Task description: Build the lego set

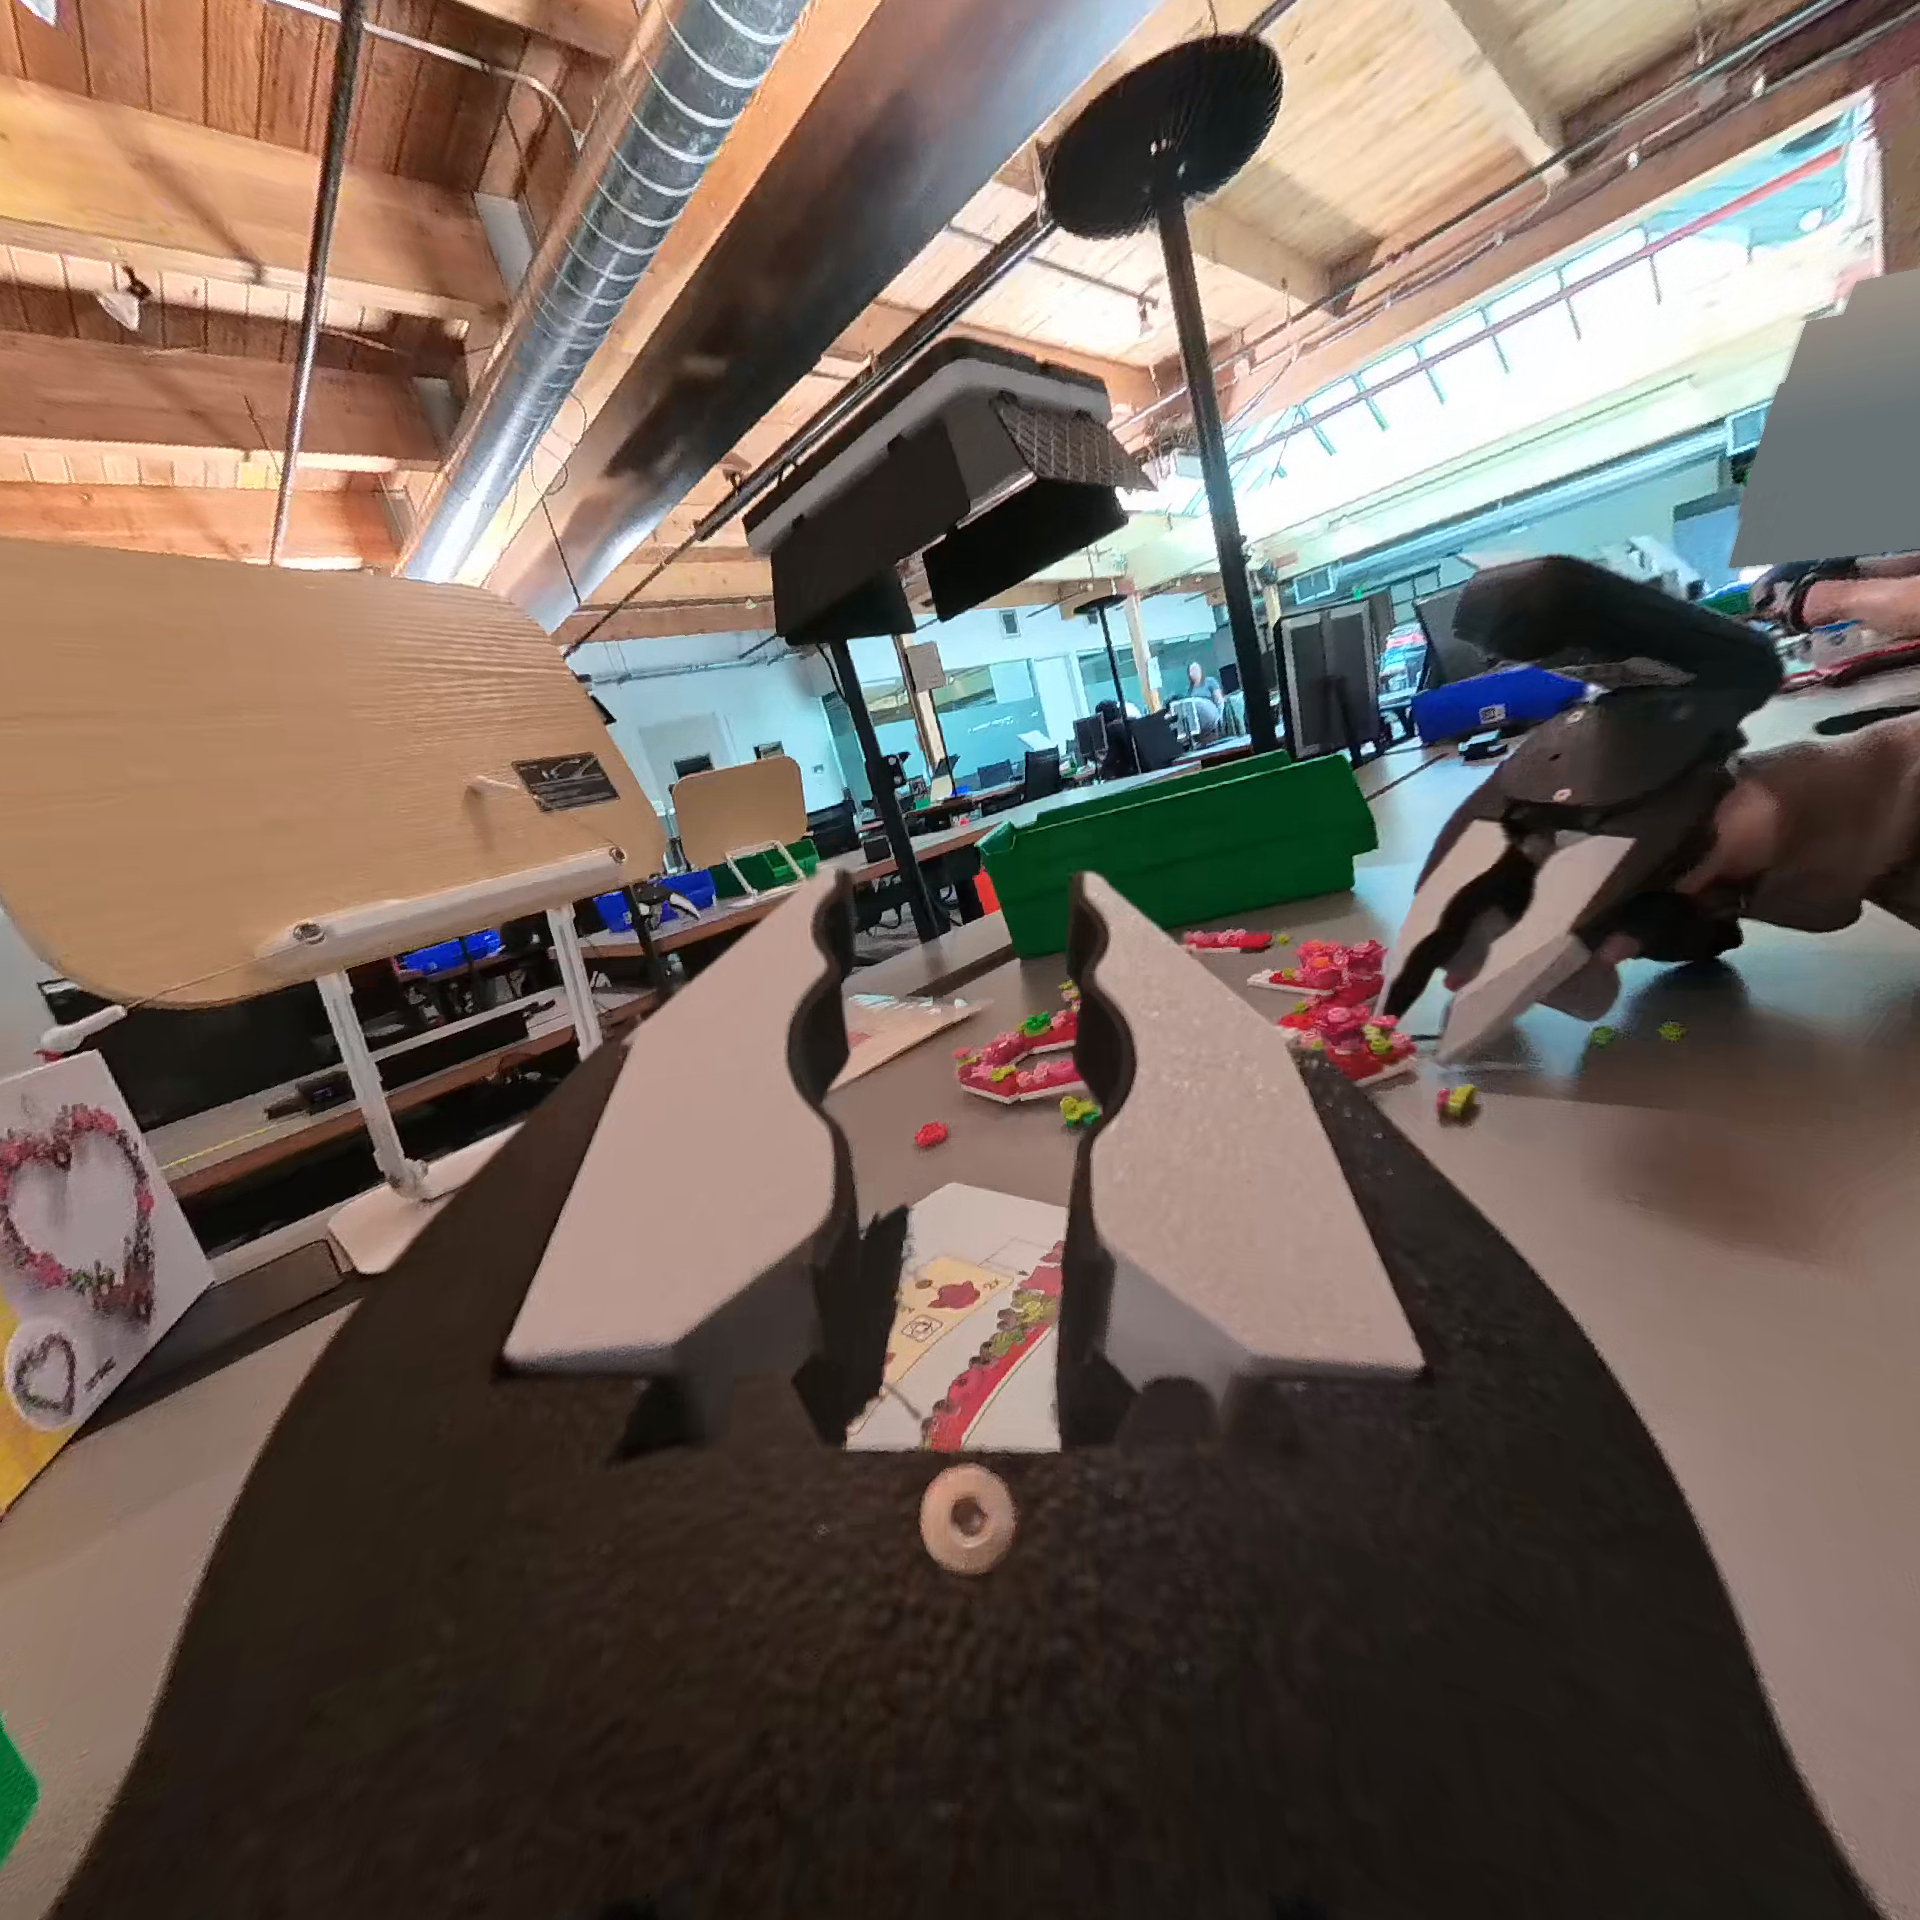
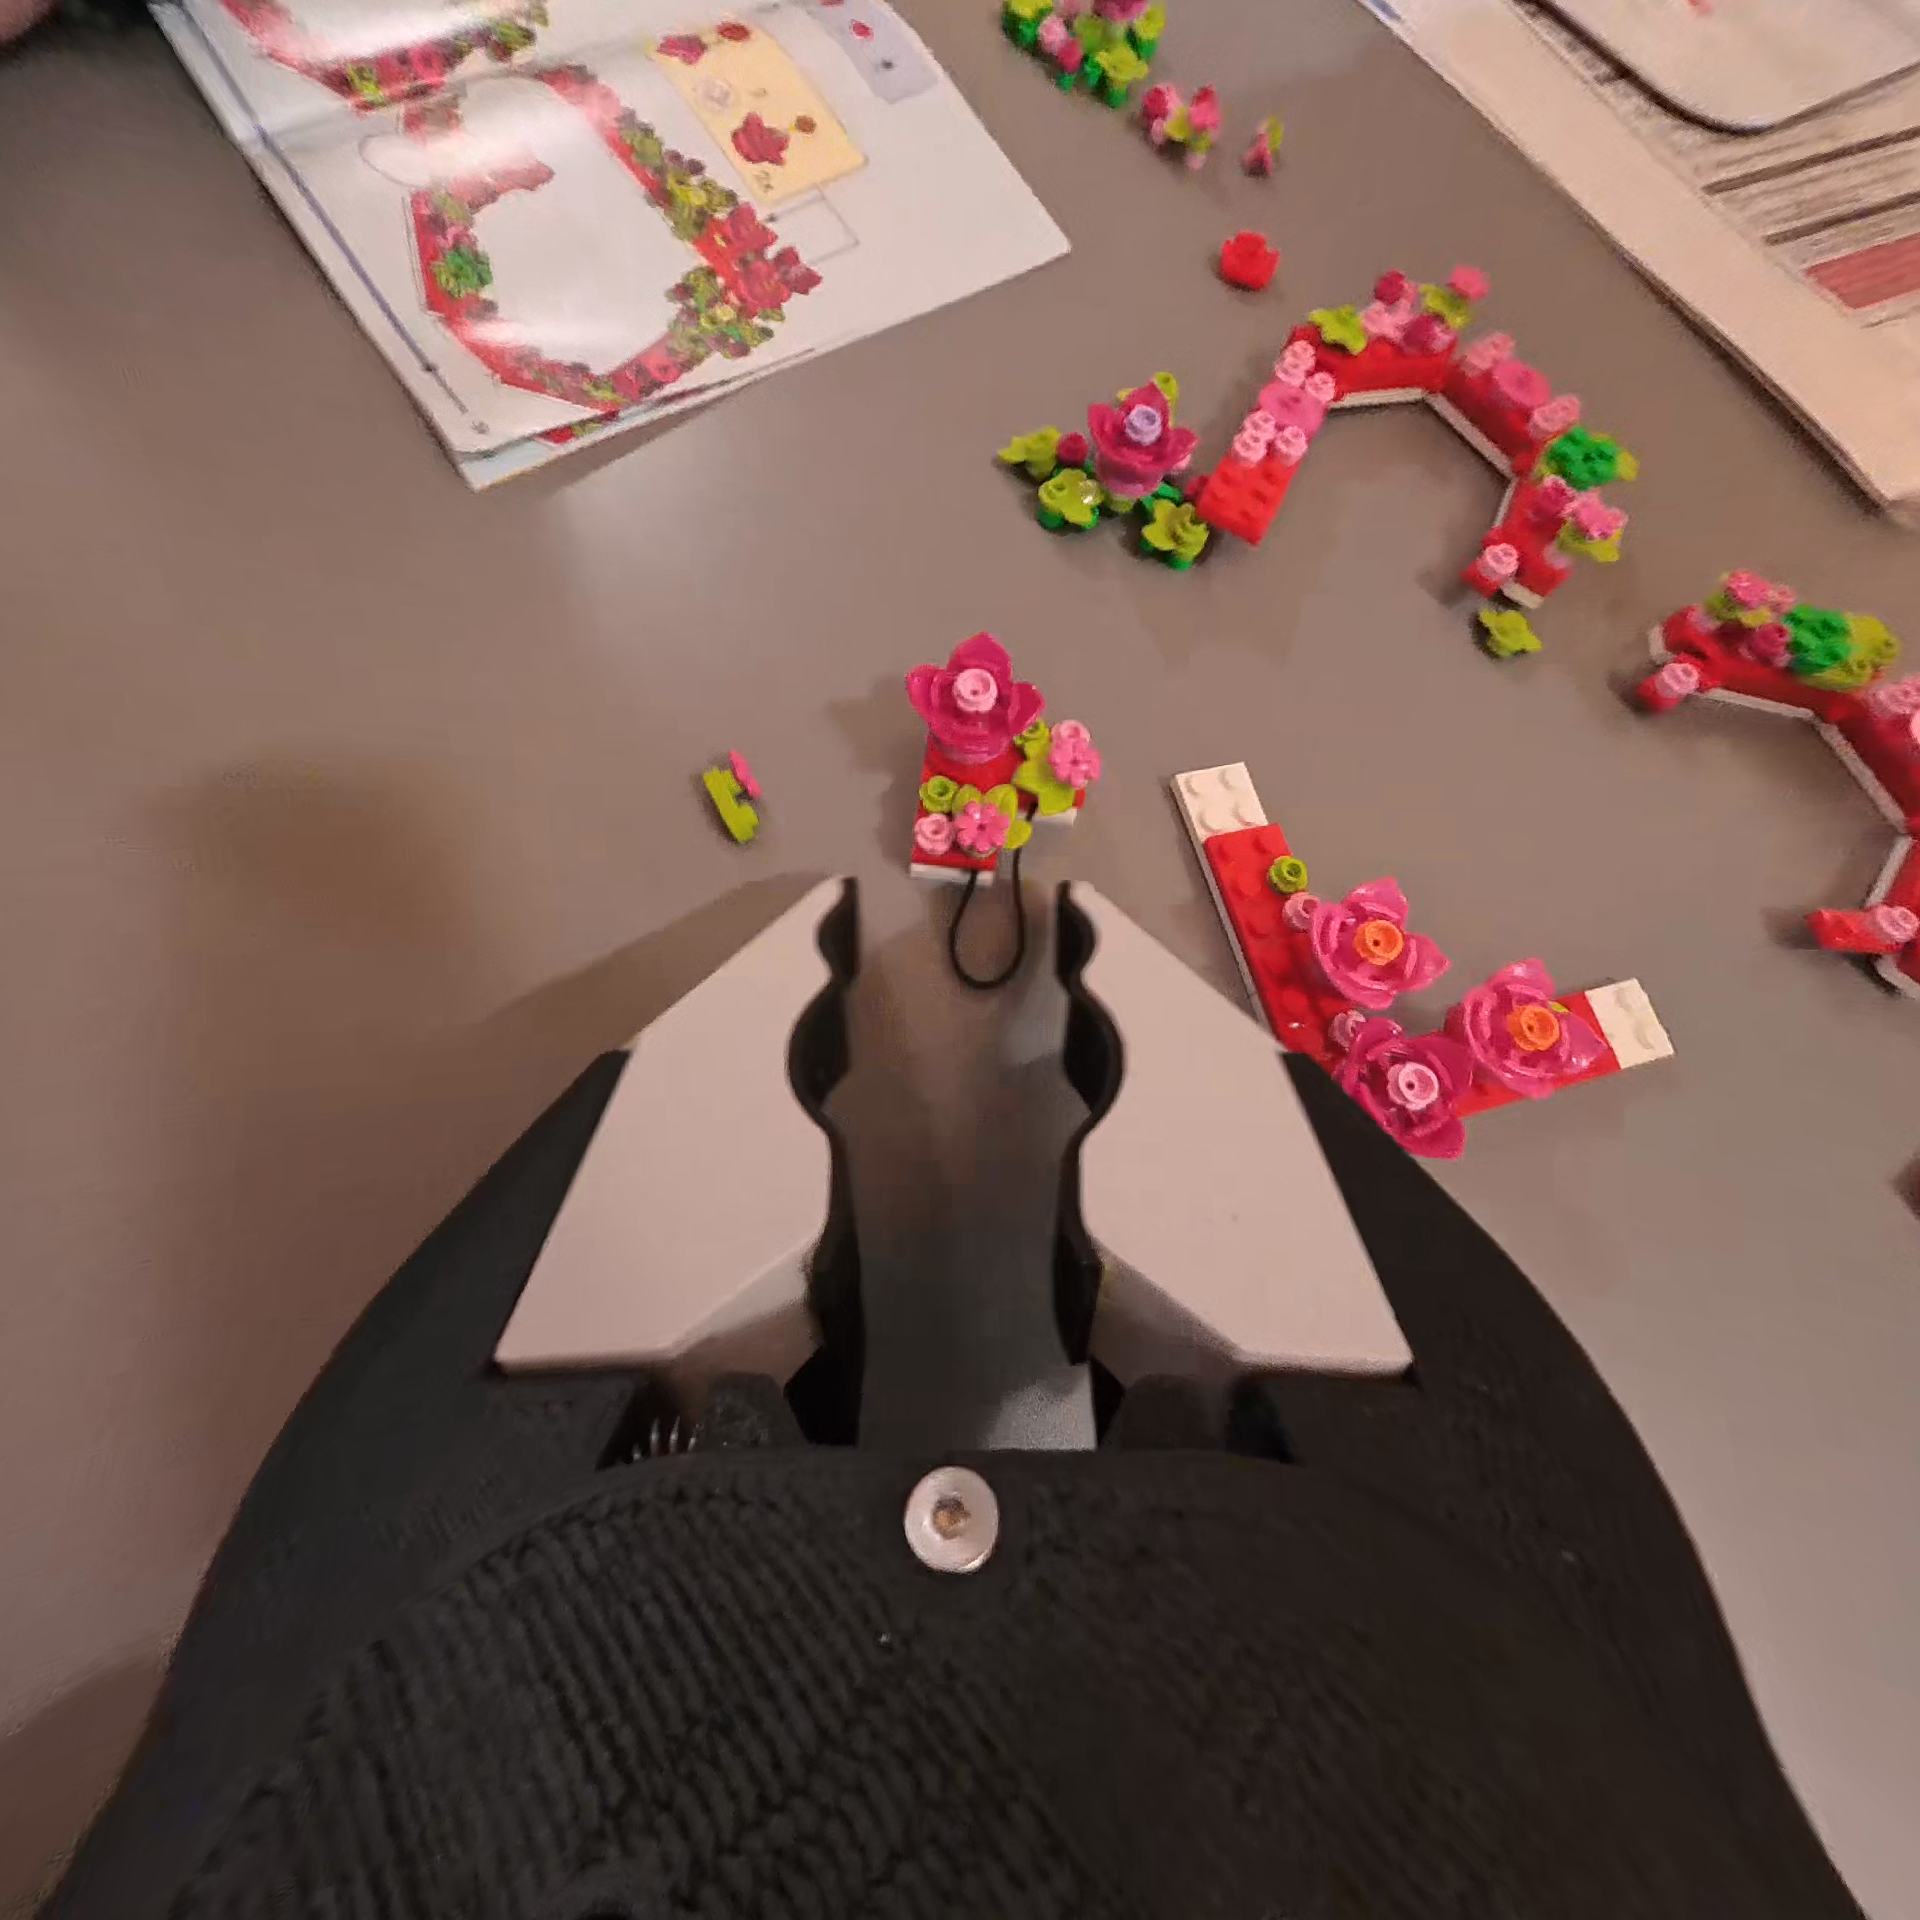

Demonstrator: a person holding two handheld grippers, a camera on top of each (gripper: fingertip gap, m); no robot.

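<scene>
In the right wrist view my right gripper (image 2: 958,899) is open and empty, low over the grey table. A small red piece with pink flowers (image 2: 982,769) lies just ahead of its tips, and the piece's black string loop (image 2: 982,940) lies between them. A red strip with three magenta roses (image 2: 1382,987) lies to the right, and a red arched segment (image 2: 1434,416) farther off. My left gripper (image 1: 961,904) is open and empty, raised above the instruction booklet (image 1: 966,1320). The right gripper (image 1: 1429,1029) also shows there, tips down among red segments (image 1: 1023,1049).
The open instruction booklet (image 2: 623,208) lies at the far left. Loose flower pieces (image 2: 1122,468) and another red segment (image 2: 1818,675) are scattered about. A green bin (image 1: 1184,852) stands behind the pieces, a picture box (image 1: 73,1226) at the left, and a black pole (image 1: 1216,468) behind. Tip to tip, the grippers are about 25 centimetres apart. Measured from the fingertips, the red arched segment (image 2: 1434,416) is 20 centimetres or so from the right gripper and 30 centimetres from the left.
</scene>
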